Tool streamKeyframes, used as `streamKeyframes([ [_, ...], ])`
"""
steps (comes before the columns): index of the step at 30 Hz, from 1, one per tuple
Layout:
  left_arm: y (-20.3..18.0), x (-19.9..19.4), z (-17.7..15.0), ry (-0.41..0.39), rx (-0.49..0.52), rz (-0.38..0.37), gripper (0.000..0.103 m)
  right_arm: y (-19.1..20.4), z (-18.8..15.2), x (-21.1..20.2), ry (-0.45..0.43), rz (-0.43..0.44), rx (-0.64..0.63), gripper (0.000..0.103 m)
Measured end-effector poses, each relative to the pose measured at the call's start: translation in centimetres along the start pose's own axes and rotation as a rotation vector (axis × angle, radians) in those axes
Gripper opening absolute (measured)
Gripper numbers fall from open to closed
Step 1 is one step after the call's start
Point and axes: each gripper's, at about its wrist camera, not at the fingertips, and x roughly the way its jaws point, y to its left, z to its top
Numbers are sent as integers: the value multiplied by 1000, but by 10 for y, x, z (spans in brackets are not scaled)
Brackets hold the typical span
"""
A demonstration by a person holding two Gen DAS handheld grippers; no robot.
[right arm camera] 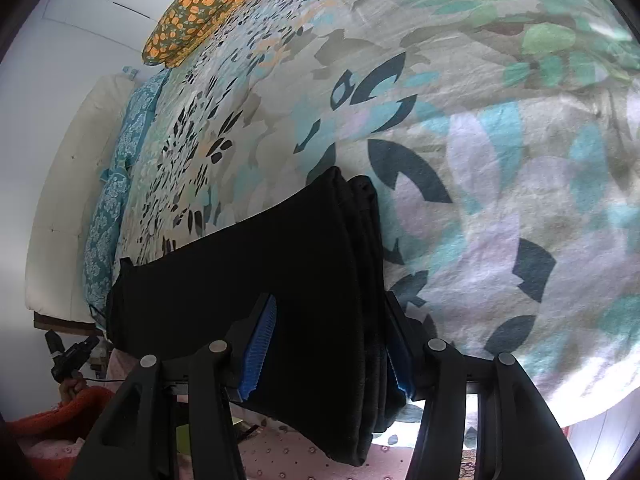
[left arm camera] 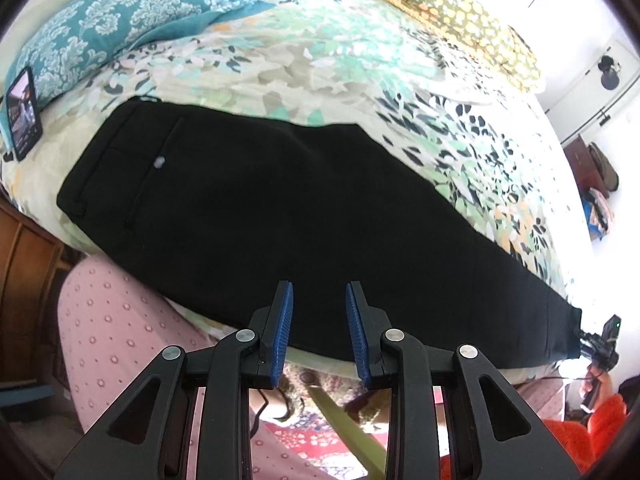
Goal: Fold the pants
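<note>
Black pants lie flat along the near edge of a floral bedspread, waistband at the left, leg hems at the right. My left gripper is open and empty, just above the pants' near edge at mid-length. In the right wrist view the leg hems lie between the blue pads of my right gripper. Its jaws stand wide around the stacked hem layers, not pressed on them. The right pad is mostly hidden behind the cloth.
A teal patterned pillow and an orange-dotted pillow lie at the far side of the bed. A phone leans on the teal pillow. My pink-clad legs are below the bed edge.
</note>
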Motion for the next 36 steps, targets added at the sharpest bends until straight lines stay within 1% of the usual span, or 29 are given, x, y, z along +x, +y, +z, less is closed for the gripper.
streamKeyframes([
  [1,-1,1,-1,4,-4,-1,28,-1,-1,3,13,-12,8,32],
  [2,0,3,-2,9,-9,-4,28,-2,-1,4,14,-8,28,28],
  [3,0,4,-3,12,-12,-7,28,-3,-2,3,11,19,53,18],
  [4,-1,4,-3,12,-14,-10,28,-2,-3,2,4,43,71,13],
  [5,-2,5,-2,9,-11,-13,28,0,-5,0,-8,49,83,13],
  [6,-4,4,-1,4,-5,-17,28,3,-7,-4,-24,79,105,13],
  [7,-6,4,-1,-3,4,-22,29,6,-11,-9,-51,134,129,13],
  [10,-12,6,3,-23,20,-25,37,28,-23,-24,-137,320,168,13],
  [13,-18,15,8,-34,26,-57,38,60,-35,-26,-181,502,202,13],
  [15,-24,23,10,-43,33,-89,38,90,-39,-16,-179,597,209,12],
  [17,-30,32,10,-44,45,-117,38,124,-40,3,-157,685,207,12],
  [19,-33,40,7,-38,57,-134,38,163,-39,28,-121,747,194,12],
  [21,-32,46,3,-35,67,-133,38,207,-36,59,-64,780,162,12],
  [23,-26,49,-3,-31,66,-133,38,249,-35,94,-5,770,111,13],
  [27,-7,52,-12,-16,30,-141,38,319,-41,168,93,704,36,13],
  [30,3,52,-16,-14,-9,-163,38,364,-52,215,130,615,-58,13],
  [32,7,50,-16,-20,-23,-181,38,389,-64,239,158,551,-138,13],
  [33,7,50,-17,-21,-23,-186,38,400,-69,249,169,504,-172,18],
  [34,5,50,-17,-20,-17,-193,38,409,-74,256,184,462,-192,27],
  [35,4,51,-18,-15,-9,-199,38,413,-76,261,204,447,-197,35],
  [36,2,51,-19,-9,1,-207,38,414,-77,260,216,459,-191,54],
])
